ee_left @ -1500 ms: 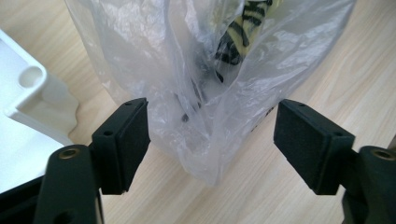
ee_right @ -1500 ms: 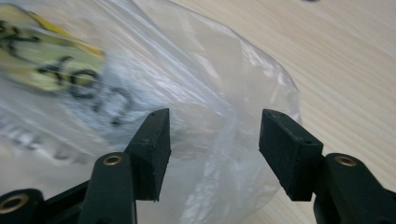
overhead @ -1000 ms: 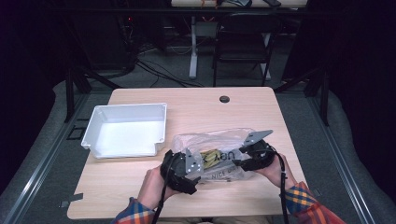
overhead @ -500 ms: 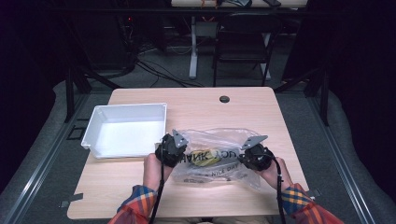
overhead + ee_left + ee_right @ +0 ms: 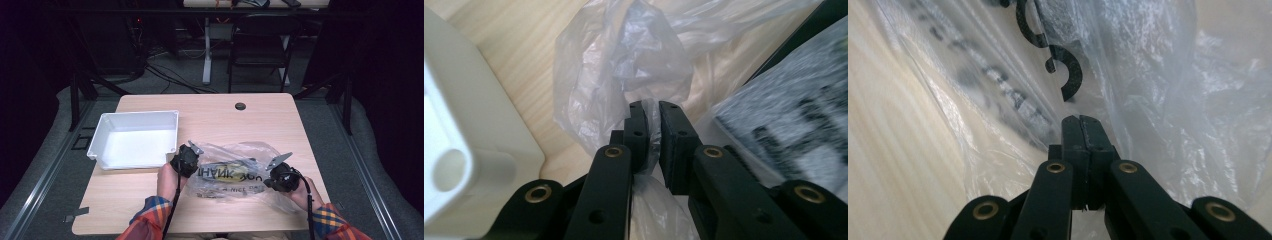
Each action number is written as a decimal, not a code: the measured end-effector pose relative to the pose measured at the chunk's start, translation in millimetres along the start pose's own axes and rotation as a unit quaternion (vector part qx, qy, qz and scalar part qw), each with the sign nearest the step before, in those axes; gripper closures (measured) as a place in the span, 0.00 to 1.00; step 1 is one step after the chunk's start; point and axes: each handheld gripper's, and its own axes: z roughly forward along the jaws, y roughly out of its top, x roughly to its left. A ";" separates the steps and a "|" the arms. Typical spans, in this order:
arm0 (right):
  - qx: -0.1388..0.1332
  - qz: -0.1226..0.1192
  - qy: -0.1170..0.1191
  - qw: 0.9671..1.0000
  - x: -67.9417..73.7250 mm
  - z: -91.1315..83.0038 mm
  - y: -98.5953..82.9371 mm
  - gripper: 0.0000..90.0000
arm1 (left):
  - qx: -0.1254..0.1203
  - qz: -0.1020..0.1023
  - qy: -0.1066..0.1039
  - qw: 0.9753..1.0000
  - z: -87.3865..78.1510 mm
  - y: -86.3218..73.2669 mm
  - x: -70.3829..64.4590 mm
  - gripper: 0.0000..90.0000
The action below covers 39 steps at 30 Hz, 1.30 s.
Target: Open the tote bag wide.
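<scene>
We see the left claw (image 5: 651, 107) clamped on a fold of the clear crinkled plastic bag with black print (image 5: 235, 172), and the right claw (image 5: 1082, 122) pressed together on the bag's other end. The bag lies stretched between them on the pale wooden worktop (image 5: 250, 120), just beside the white rectangular plastic tray (image 5: 135, 140).

wooden table (image 5: 220, 112), white tray (image 5: 134, 140), plastic bag (image 5: 235, 172)
</scene>
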 end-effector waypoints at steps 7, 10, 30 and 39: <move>0.021 -0.010 0.027 0.999 4.3 -2.8 -10.9 1.00 | 0.035 0.012 0.002 0.999 13.9 -4.5 -1.6 0.93; 0.027 -0.013 0.033 0.999 5.0 -3.3 -13.5 1.00 | 0.046 0.020 0.006 0.999 19.7 -5.5 -4.0 0.92; -0.089 -0.033 0.054 0.994 18.6 -48.0 11.3 0.55 | -0.036 0.006 -0.021 0.999 -66.6 1.5 7.9 0.43; -0.148 -0.024 -0.014 0.989 16.4 -60.2 29.4 0.54 | -0.071 0.081 -0.083 0.991 -81.4 5.7 -28.4 0.42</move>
